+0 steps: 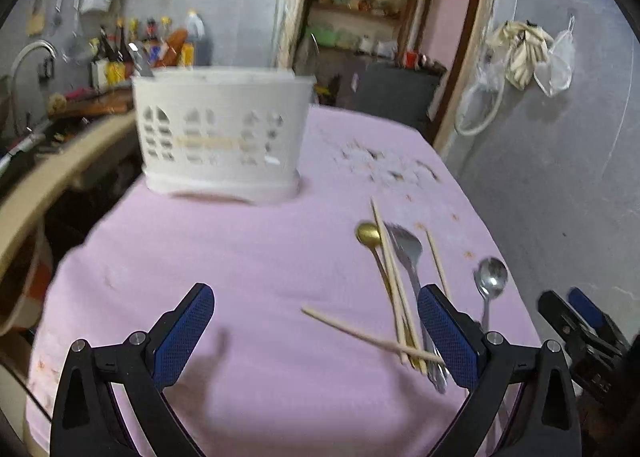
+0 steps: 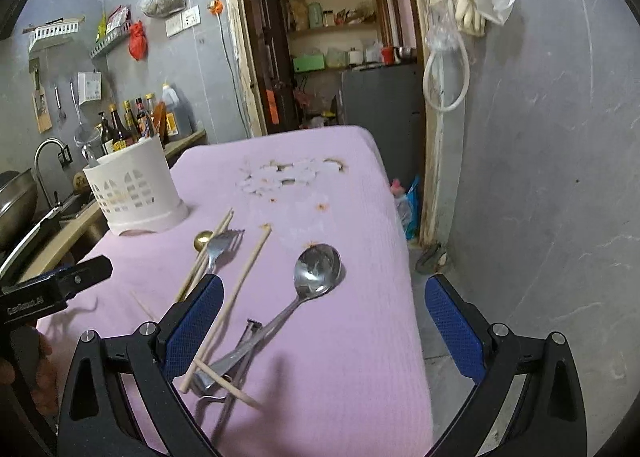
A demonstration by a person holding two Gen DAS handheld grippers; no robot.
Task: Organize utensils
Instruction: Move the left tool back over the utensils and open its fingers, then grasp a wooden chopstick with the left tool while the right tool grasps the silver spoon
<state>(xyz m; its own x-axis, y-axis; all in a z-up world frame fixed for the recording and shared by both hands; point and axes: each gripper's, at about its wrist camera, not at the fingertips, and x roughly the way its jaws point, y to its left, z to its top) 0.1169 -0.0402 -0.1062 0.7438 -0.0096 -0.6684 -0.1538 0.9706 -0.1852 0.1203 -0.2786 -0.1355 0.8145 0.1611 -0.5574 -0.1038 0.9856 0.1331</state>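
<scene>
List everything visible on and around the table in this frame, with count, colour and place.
utensil holder: one, white, perforated, far left of table.
tablecloth: one, pink, stained at far end.
chopsticks: at least four, pale wood, scattered near right edge.
fork: one, silver, among chopsticks.
gold spoon: one, beside fork.
silver spoon: one, nearest right edge.
bottles: several, dark, on counter.
left gripper: black with blue pads, open.
right gripper: same, open.

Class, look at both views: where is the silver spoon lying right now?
The silver spoon lies on the pink tablecloth near its right edge, right of the fork and a chopstick.
</scene>
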